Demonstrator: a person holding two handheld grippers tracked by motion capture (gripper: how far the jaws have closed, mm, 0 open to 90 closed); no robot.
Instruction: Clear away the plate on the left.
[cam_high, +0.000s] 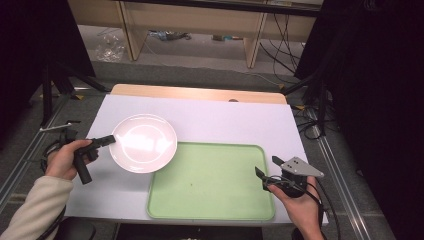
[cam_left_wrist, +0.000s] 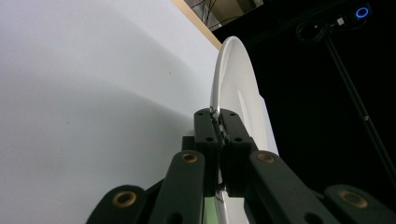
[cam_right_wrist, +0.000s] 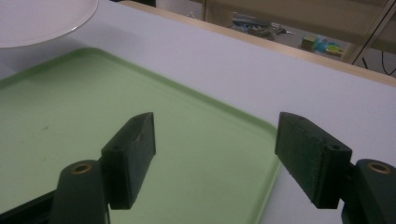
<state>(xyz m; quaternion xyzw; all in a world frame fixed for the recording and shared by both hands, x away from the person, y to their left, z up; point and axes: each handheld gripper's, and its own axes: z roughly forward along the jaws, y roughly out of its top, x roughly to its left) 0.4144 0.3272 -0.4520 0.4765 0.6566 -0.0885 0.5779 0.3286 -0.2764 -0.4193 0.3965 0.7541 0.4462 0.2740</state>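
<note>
My left tongs (cam_high: 111, 139) pinch the white plate's (cam_high: 145, 145) rim to carry it, while my right tongs (cam_high: 268, 172) wait wide open, holding nothing, by the green tray (cam_high: 210, 200).

White table cover (cam_high: 240, 122), wooden shelving (cam_high: 200, 25), floor cables (cam_high: 280, 55)

Plate (cam_high: 143, 143): glossy white, smooth, ceramic-looking. Tray (cam_high: 212, 182): matt pale green plastic. Table cover (cam_high: 225, 122): smooth matt white sheet; bare wood edge (cam_high: 200, 93) at far side. Right gripper (cam_right_wrist: 215, 154) pads (cam_right_wrist: 133, 154): matt black, finely textured.
</note>
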